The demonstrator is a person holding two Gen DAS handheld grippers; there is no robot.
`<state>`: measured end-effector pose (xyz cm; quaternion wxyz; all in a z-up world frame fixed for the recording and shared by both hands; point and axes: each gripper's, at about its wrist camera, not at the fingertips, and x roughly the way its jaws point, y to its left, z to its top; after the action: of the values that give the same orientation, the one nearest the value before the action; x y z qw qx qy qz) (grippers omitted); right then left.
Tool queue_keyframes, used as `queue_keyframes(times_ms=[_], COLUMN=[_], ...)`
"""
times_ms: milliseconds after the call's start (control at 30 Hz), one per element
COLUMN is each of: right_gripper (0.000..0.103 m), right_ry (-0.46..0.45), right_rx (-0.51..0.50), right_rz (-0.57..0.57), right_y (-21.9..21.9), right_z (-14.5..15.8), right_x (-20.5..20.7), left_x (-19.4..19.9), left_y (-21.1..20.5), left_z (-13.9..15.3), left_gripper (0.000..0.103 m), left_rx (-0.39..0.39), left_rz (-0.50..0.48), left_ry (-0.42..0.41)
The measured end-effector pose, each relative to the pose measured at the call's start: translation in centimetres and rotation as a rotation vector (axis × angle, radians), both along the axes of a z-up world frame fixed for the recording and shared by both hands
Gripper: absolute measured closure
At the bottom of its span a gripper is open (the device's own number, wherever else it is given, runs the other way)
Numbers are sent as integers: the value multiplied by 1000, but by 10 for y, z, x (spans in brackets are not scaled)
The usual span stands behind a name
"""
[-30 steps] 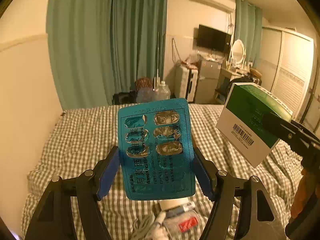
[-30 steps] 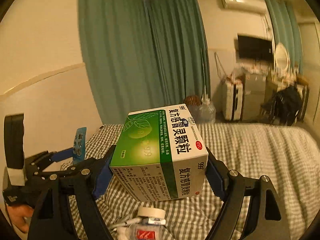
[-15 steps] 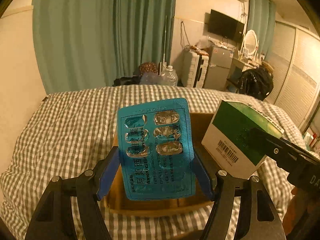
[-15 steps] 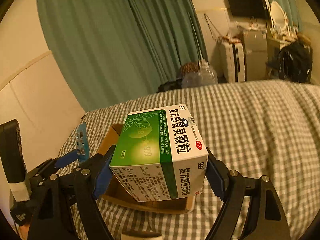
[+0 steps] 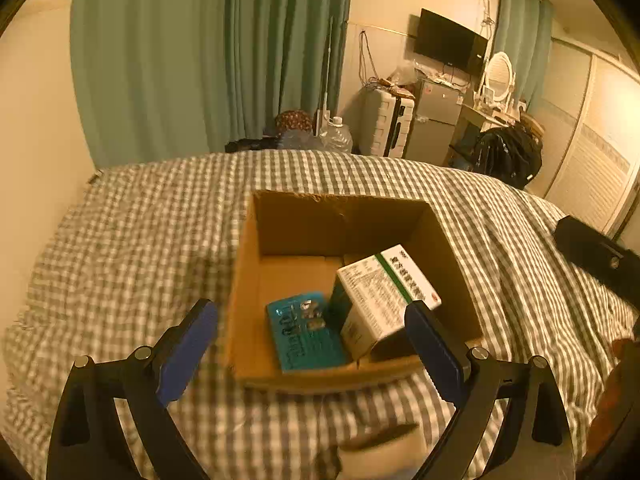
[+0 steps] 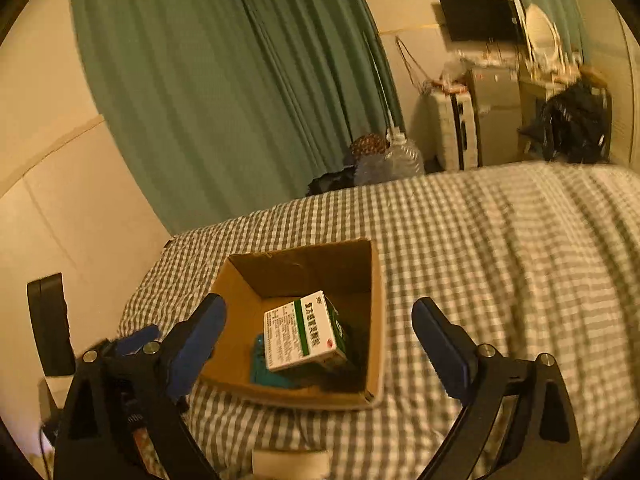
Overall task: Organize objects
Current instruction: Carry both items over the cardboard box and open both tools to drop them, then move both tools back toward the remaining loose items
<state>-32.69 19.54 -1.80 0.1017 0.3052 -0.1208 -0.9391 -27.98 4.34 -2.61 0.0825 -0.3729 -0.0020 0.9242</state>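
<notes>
Left wrist view shows the left tool [image 5: 312,340] spread wide and empty, its blue pads either side of the near wall of the cardboard box [image 5: 352,372]. Inside, at twelve o'clock from the tool, the teal blister pack [image 5: 304,340] lies flat on the box floor, with the green-and-white medicine carton [image 5: 384,296] tilted at its right edge, toward one o'clock. Right wrist view has the right tool [image 6: 320,344] likewise released and holding nothing, poised above the box, the carton [image 6: 302,330] between its fingers in view. Checked bedding [image 5: 132,240] lies open all round the box, out to the green curtains [image 5: 208,52] at twelve o'clock.
</notes>
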Motion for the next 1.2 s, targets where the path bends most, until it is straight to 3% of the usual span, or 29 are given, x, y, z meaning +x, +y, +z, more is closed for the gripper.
queue_keyframes(times_ms=[267,467,633,800,1000,1200], right_gripper=[9,9,9,9,9,9], right_ry=[43,55,28,-32,-180,-261], right_rx=[84,180,240,278,264,260], right_rz=[33,71,100,103,136,166], right_y=[-15,-35,-49,-61,-71,-85], right_z=[57,66,38,-13,-85,-125], right_x=[83,149,189,207,192,166], left_x=[81,141,176,195,198,188], left_y=[-27,-47,-62,-71,-75,-68], left_z=[53,53,20,-24,-78,-107], left_gripper=[3,3,3,3,3,3], left_rx=[-54,-88,-90,-97,-57,-125], left_rz=[47,87,131,169,190,177], left_ry=[93,108,65,-2,-112,-169])
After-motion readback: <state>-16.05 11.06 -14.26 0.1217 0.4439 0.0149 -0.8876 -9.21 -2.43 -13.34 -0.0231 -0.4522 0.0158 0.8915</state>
